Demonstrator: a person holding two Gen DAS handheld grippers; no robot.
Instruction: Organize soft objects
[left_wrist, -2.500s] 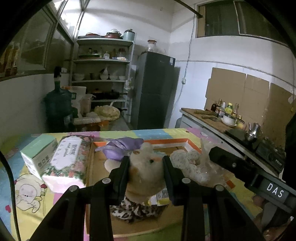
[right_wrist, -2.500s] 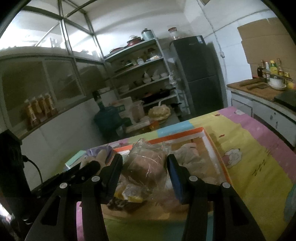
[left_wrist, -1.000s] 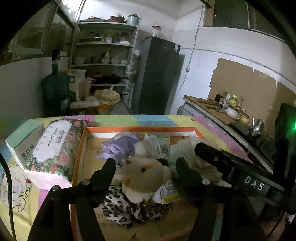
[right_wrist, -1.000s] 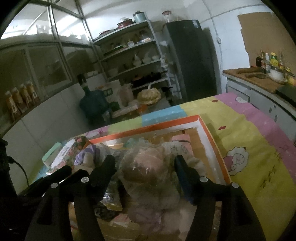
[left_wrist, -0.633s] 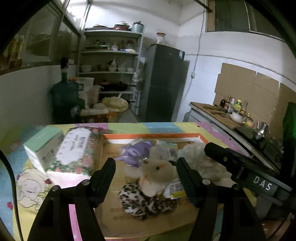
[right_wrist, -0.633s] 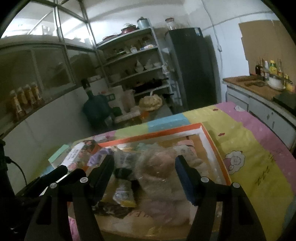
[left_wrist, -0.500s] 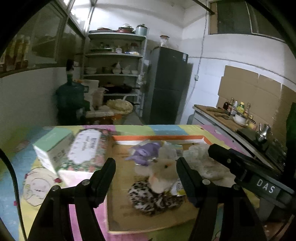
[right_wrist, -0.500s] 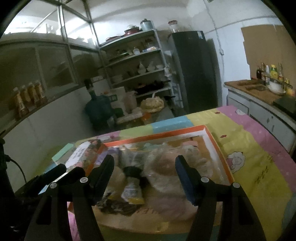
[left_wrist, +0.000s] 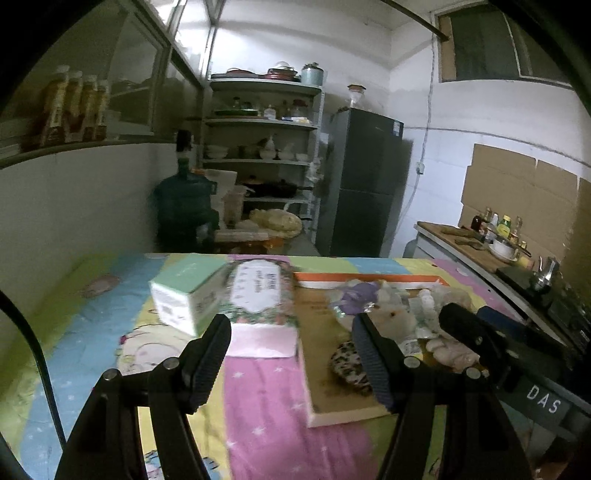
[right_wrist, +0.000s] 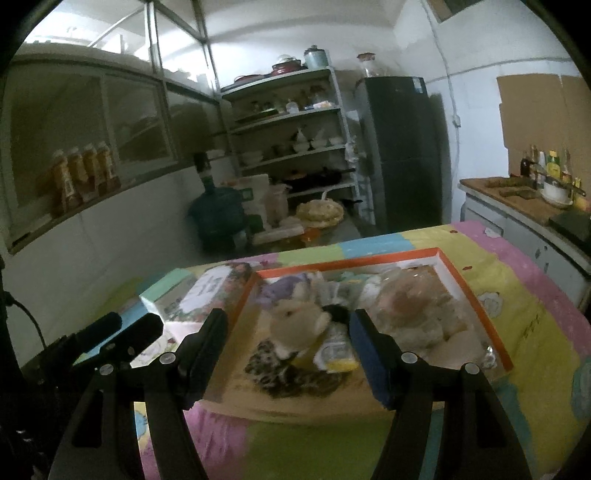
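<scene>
A shallow cardboard box (right_wrist: 491, 332) with an orange rim lies on the colourful cloth and holds the soft things. In it sit a cream plush animal (right_wrist: 293, 319) on leopard-print fabric (right_wrist: 284, 373), a purple plush (right_wrist: 280, 288) and a plush wrapped in clear plastic (right_wrist: 410, 306). My right gripper (right_wrist: 286, 354) hangs open in front of the box, holding nothing. My left gripper (left_wrist: 291, 360) is open too, drawn back and to the left of the box (left_wrist: 321, 369), with nothing between its fingers. The plush animal (left_wrist: 391, 317) shows past its right finger.
A floral tissue pack (left_wrist: 258, 295) and a mint-green carton (left_wrist: 184, 299) lie left of the box. Beyond the table stand a water jug (left_wrist: 183, 206), shelves of dishes (left_wrist: 262, 147) and a dark fridge (left_wrist: 364, 184). A counter with bottles (left_wrist: 491, 236) runs along the right.
Both grippers have let go and pulled back from the box, rising a little. The plush animal and the plastic-wrapped plush now lie in the box, farther away.
</scene>
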